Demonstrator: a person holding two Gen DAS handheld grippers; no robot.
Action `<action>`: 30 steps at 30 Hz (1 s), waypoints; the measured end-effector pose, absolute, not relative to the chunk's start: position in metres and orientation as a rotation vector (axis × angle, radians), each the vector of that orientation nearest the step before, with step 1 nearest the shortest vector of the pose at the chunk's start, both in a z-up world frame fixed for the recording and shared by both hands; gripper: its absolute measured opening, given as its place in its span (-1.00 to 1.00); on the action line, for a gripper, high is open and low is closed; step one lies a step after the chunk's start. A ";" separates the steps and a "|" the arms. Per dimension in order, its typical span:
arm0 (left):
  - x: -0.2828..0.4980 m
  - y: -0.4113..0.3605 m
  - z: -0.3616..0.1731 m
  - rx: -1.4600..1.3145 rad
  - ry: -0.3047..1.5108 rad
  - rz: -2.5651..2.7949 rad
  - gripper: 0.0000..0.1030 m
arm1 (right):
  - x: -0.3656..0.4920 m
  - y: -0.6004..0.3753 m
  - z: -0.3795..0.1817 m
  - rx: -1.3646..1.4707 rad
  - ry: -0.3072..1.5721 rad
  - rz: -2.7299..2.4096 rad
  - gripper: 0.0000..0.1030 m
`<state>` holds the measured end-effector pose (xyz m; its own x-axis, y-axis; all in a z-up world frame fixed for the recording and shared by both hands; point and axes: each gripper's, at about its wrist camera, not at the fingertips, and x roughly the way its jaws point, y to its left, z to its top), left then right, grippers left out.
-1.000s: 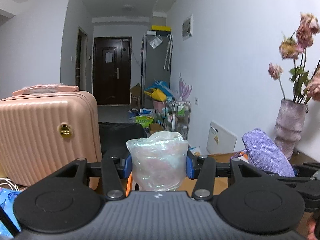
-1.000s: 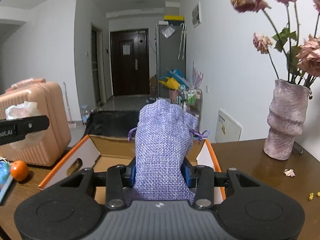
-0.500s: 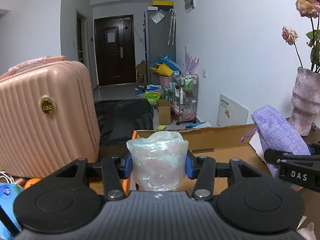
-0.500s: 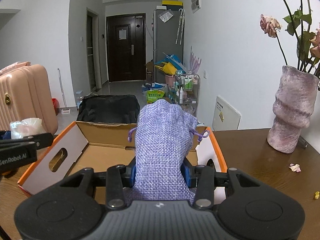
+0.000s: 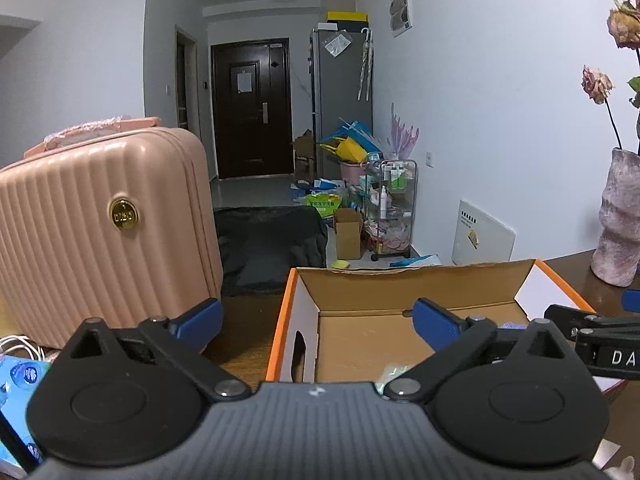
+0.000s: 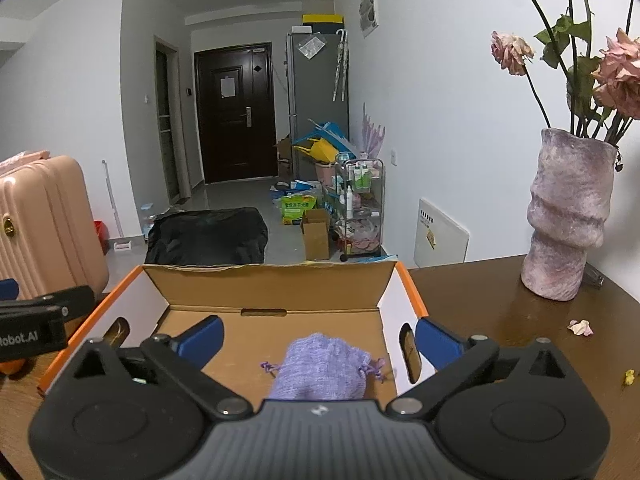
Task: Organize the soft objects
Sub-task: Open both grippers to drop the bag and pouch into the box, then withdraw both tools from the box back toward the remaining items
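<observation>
Jaws on both our tools have just been opening and now stand wide with nothing between them. Our right hand-held gripper (image 6: 318,330) hangs over the cardboard box (image 6: 272,286), where the purple pouch (image 6: 320,374) lies on its floor. Our left hand-held gripper (image 5: 316,318) straddles the box's left wall; the plastic bag we can barely see.

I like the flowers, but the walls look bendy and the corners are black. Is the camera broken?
Not broken. Both wrist views use a fisheye lens: it bows the walls and door frame and leaves dark corners. In the right wrist view the vase and purple pouch look sharp; the room light is dim and bluish. In the left wrist view the pink suitcase bulges near the edge.
</observation>
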<state>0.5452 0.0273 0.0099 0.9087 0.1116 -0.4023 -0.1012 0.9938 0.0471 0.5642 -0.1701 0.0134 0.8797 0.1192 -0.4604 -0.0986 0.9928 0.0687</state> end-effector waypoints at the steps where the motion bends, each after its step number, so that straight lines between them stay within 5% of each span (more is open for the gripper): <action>1: 0.545 0.028 0.011 0.022 0.420 0.110 1.00 | 0.563 -0.170 0.014 0.044 0.482 0.115 1.00; 30: 0.469 0.041 0.033 0.022 0.380 0.119 1.00 | 0.476 -0.167 0.021 -0.008 0.429 0.174 1.00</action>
<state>0.4692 0.0412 0.0335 0.9217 0.1204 -0.3688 -0.1121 0.9927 0.0440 0.4763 -0.1670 0.0212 0.8949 0.1660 -0.4142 -0.1696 0.9851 0.0284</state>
